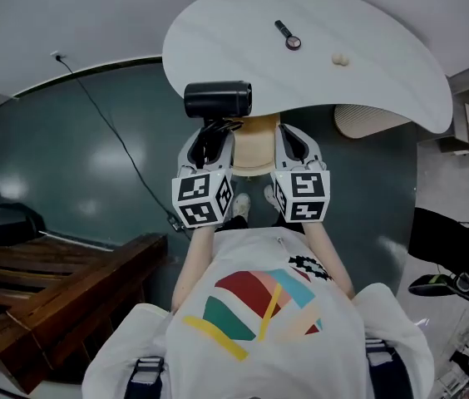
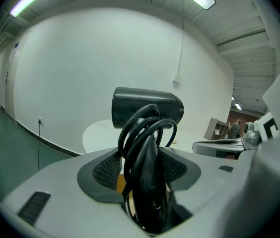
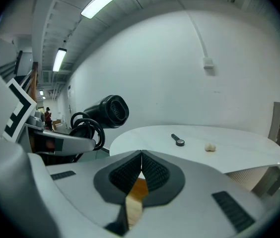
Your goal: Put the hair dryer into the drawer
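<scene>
The hair dryer [image 1: 218, 100] is black, the worktop [image 1: 367, 65] white, the floor [image 1: 68, 165] dark green, the shirt [image 1: 259, 306] white with coloured stripes.

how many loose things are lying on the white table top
2: a dark round-headed tool near the table's middle and a pale lump right of it. The hair dryer may hide its near edge.

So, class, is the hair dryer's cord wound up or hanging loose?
Wound up: the cord sits in loops against the hair dryer handle, clamped with it in the left claw.
</scene>
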